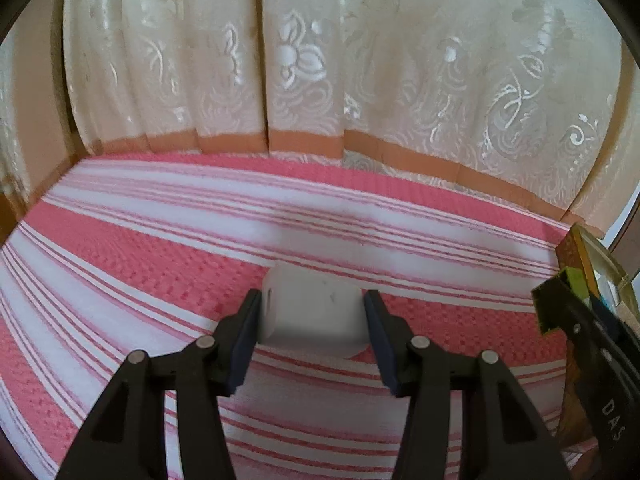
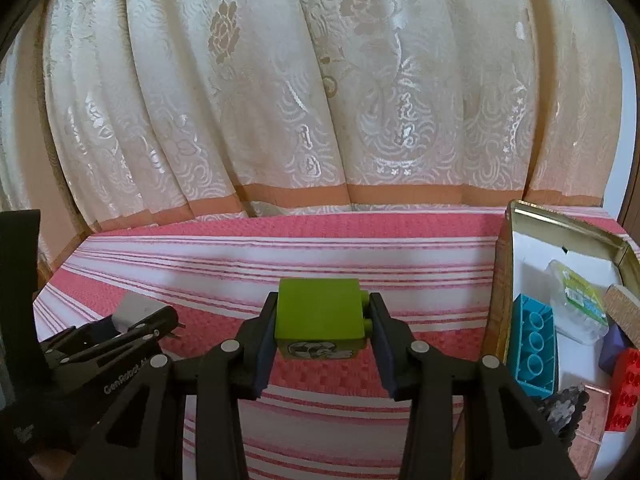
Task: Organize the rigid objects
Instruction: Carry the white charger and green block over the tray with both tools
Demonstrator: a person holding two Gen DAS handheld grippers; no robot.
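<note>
Already put away: in the right wrist view we see the gold tin (image 2: 505, 280) at the right edge of the striped cloth (image 2: 320, 248), and it already holds a teal brick (image 2: 534, 350), a red brick (image 2: 626, 390), a clear plastic packet (image 2: 576, 306), a purple piece and a few more things that we cannot name.
In our left gripper (image 1: 312, 308): the fingers (image 1: 250, 328) stand at a middling width, one on each side of the white block (image 1: 314, 312). They look closed against its sides, and the block seems to rest on the cloth or just above it; we cannot tell which.
In our right gripper (image 2: 322, 316): the fingers (image 2: 268, 328) clamp the green block (image 2: 320, 312), which hangs clear of the cloth, just left of the tin.
Still to do: we judge that both blocks must go into the tin.
Elsewhere on the cloth: we see nothing else loose in either view.
Progress: well along, we judge, with these two blocks the last in sight.
</note>
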